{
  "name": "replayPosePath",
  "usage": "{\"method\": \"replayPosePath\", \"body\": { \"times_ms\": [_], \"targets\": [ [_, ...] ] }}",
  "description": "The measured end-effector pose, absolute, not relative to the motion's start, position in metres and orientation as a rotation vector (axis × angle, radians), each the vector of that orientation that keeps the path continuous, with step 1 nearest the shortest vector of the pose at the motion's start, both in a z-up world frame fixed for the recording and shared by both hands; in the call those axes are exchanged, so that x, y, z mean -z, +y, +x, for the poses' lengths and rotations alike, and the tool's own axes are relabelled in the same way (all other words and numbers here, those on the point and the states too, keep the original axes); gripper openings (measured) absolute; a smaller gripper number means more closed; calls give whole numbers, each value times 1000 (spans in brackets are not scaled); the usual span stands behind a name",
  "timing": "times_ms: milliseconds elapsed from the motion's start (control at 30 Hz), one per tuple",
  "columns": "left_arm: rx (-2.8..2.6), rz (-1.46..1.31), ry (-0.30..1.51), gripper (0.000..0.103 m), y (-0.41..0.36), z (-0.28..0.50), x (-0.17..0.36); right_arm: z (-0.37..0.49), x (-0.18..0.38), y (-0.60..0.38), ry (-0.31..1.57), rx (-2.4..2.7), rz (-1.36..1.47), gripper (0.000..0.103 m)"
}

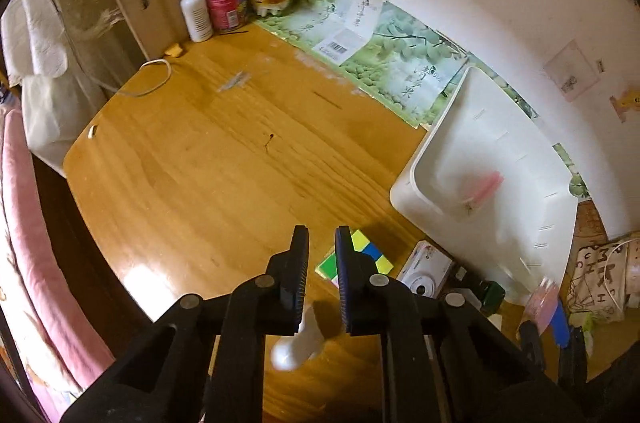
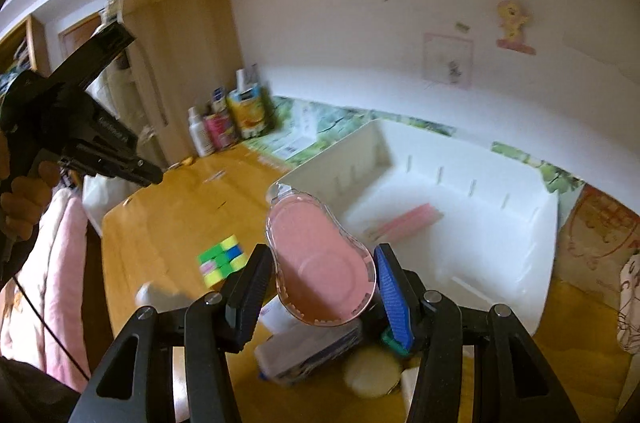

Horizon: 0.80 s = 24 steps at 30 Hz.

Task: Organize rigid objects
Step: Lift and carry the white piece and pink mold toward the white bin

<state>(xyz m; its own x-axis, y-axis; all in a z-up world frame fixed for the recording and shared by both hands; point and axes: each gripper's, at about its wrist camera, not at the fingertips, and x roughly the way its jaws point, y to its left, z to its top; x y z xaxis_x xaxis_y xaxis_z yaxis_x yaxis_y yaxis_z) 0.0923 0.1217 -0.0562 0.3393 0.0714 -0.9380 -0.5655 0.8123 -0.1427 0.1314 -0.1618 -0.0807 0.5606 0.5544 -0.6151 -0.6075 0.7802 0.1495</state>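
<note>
Pink case (image 2: 320, 259) gripped in right claw (image 2: 320, 287) — carry step; next, release into white bin (image 2: 532, 223) ahead. Left claw (image 1: 322, 275) shut, empty.

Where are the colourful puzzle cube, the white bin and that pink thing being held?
puzzle cube (image 2: 221, 260), right wrist view, green top face.
white bin (image 1: 436, 143), left wrist view, near rim.
pink case (image 2: 316, 259), right wrist view, flat pink face.

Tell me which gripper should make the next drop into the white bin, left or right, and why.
Right, most likely. The right gripper is shut on the pink case, held up just in front of the white bin. The left gripper is shut on nothing, above the puzzle cube.
</note>
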Motion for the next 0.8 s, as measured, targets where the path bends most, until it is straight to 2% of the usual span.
{"method": "replayPosePath", "body": {
  "times_ms": [400,600,633,767,800],
  "targets": [
    [-449,-598,1261,15,142,66,96,154,82,-156,707,-636,-77,53],
    [-474,-645,1302,22,139,47,114,152,78,-152,686,-660,-106,53],
    [-476,-664,1318,24,138,42,120,152,76,-152,682,-668,-111,53],
    [-490,-713,1358,47,134,28,137,151,74,-153,675,-681,-124,53],
    [-491,-723,1372,49,132,25,142,151,73,-153,676,-682,-127,53]
  ]
}}
